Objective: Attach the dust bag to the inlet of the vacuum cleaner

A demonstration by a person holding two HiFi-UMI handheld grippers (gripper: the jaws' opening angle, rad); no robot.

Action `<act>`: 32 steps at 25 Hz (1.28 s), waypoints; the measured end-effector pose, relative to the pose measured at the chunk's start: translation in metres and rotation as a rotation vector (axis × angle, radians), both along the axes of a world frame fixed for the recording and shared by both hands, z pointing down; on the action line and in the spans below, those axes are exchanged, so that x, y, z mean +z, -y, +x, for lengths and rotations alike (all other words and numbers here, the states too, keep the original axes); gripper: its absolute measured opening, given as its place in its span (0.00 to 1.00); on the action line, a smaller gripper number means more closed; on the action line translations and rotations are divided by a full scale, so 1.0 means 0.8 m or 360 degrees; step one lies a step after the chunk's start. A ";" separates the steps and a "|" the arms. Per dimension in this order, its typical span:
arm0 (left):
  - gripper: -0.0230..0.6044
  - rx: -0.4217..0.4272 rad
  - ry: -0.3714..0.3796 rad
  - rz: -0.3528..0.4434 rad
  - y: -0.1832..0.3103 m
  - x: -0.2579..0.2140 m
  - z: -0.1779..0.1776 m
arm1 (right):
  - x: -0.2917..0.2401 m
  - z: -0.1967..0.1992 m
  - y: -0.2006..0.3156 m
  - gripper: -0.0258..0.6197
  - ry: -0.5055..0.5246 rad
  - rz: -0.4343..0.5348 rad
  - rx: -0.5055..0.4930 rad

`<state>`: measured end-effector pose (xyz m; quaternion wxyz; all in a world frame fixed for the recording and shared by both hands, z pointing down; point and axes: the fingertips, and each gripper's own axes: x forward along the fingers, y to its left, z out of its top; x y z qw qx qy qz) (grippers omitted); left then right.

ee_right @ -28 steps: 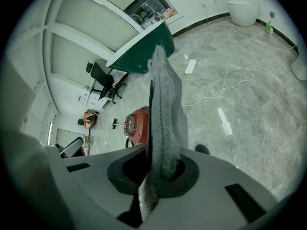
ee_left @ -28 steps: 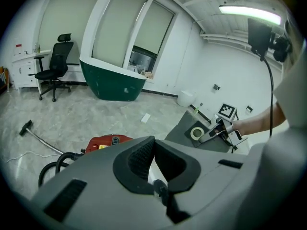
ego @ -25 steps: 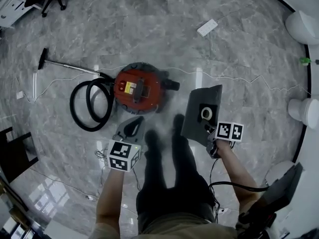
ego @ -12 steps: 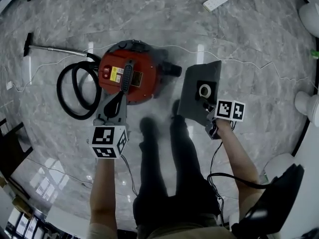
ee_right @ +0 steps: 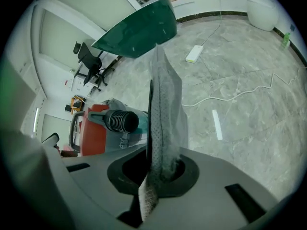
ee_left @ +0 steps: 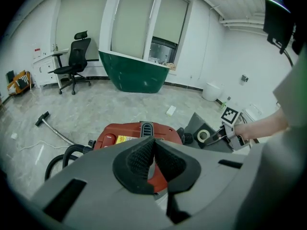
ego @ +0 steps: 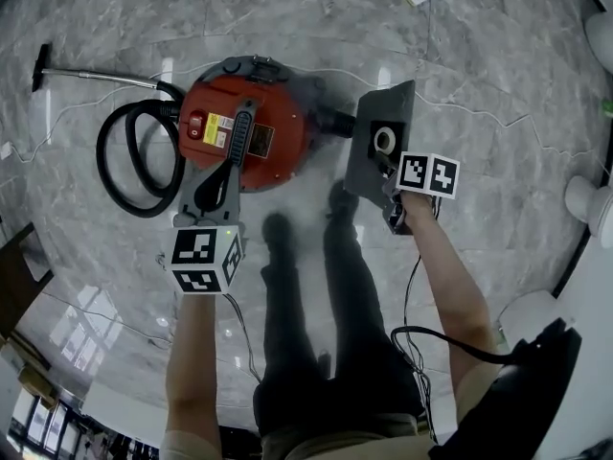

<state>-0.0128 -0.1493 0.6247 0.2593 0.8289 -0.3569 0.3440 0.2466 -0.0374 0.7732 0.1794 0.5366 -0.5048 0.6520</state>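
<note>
Grey dust bag (ego: 364, 166): held in the right hand-held gripper (ego: 389, 169). Red vacuum cleaner (ego: 278, 127): seen just beyond the left hand-held gripper (ego: 218, 178); black hose (ego: 127, 166) coiled left of that gripper.

The vacuum cleaner (ego: 251, 134) is red with a yellow label and a black hose (ego: 134, 166). The dust bag (ego: 366, 166) is dark grey with a white ring. The floor (ego: 498, 65) is grey, marbled. The left tongs (ego: 213, 197) and right tongs (ego: 390, 172) are grey, their cubes patterned black and white.

It was an office lobby: a curved green counter (ee_left: 134, 75) stood on a grey marble floor (ee_left: 96, 104), with a black office chair (ee_left: 76, 56) left of it and blind-covered windows (ee_left: 136, 16) behind it.
</note>
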 end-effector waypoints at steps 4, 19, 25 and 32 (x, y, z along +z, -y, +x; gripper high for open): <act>0.03 0.0011 0.0002 -0.0025 0.004 0.012 -0.005 | 0.011 -0.009 0.016 0.10 -0.0049 -0.0006 -0.0074; 0.03 0.0088 0.0022 -0.0116 0.002 0.046 -0.004 | 0.018 -0.063 0.048 0.10 -0.0072 -0.0010 -0.0185; 0.03 0.0044 0.0034 -0.0108 0.008 0.052 -0.012 | 0.016 -0.068 0.052 0.10 -0.0125 0.0002 -0.0241; 0.03 0.0006 -0.0013 -0.0132 0.008 0.052 -0.012 | 0.009 -0.072 0.057 0.10 -0.0270 0.0041 -0.0448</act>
